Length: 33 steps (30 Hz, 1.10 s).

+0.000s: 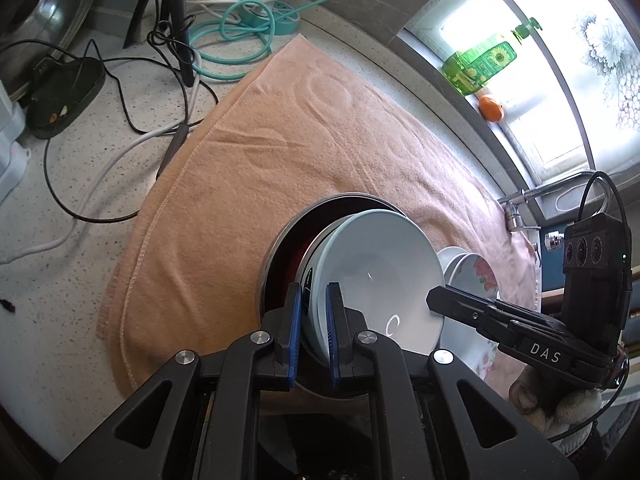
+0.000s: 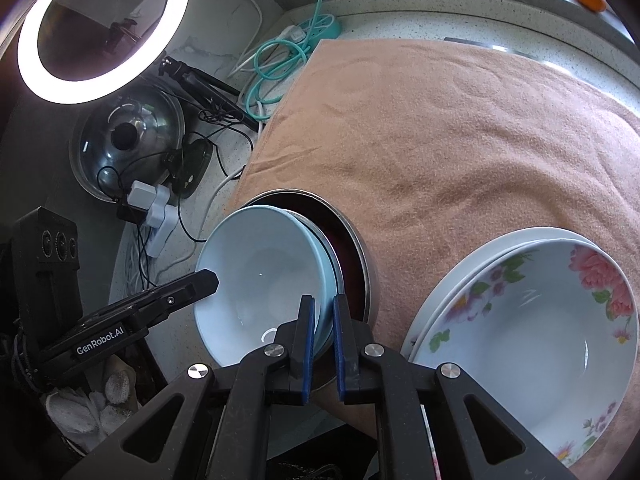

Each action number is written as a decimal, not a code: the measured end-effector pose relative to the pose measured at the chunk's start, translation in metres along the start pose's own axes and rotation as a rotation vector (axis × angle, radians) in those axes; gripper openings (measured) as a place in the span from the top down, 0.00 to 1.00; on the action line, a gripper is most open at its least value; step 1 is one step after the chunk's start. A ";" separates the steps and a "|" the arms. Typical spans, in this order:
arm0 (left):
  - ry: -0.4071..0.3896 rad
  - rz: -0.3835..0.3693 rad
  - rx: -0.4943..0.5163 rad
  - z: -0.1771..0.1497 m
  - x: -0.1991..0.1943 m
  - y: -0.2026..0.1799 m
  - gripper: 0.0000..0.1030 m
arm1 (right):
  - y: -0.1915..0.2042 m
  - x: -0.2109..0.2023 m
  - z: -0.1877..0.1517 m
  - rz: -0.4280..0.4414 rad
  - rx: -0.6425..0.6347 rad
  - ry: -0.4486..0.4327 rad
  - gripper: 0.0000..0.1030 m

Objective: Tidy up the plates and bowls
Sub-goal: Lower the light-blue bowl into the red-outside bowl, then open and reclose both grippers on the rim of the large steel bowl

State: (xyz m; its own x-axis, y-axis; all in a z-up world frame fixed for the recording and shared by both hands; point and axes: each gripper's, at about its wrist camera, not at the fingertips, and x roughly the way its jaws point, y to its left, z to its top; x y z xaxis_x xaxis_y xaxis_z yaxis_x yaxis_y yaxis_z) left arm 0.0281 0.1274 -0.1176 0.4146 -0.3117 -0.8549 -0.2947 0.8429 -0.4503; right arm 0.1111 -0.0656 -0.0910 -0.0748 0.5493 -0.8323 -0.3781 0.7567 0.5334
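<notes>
Home kitchen, rigged for recording. Speckled stone counter (image 1: pixel 120 128) along a grey tiled wall, window (image 1: pixel 560 60) above. On the sill: green dish-soap bottle (image 1: pixel 480 64), orange fruit (image 1: pixel 491 107). Tap (image 1: pixel 520 200) at the counter's end, below the window. Peach towel (image 1: pixel 300 152) spread on the counter, carrying bowls (image 2: pixel 264 280) and plates (image 2: pixel 452 280). Glass pot lid (image 2: pixel 128 140) leaning in the corner. Recording gear: lit ring light (image 2: pixel 104 28), tripod (image 1: pixel 176 12), teal power strip (image 1: pixel 272 14) and tangled cables (image 1: pixel 120 120).
</notes>
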 end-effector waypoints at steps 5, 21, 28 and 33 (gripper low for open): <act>-0.016 -0.006 -0.008 0.000 -0.004 0.002 0.92 | -0.001 -0.004 -0.001 0.007 0.002 -0.026 0.91; -0.067 -0.035 -0.095 -0.003 -0.022 0.029 0.91 | -0.010 -0.036 -0.009 -0.019 0.014 -0.177 0.78; -0.088 -0.043 -0.113 -0.003 -0.028 0.036 0.90 | -0.017 -0.045 -0.013 -0.015 0.036 -0.243 0.70; -0.070 -0.050 -0.146 -0.005 -0.020 0.048 0.90 | -0.015 -0.051 -0.015 -0.030 0.011 -0.298 0.69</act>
State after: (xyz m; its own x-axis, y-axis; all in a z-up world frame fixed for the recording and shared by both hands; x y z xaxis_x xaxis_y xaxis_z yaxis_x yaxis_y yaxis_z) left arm 0.0017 0.1720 -0.1233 0.4889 -0.3162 -0.8130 -0.3918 0.7531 -0.5285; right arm 0.1065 -0.1099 -0.0589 0.2109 0.6054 -0.7675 -0.3659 0.7770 0.5123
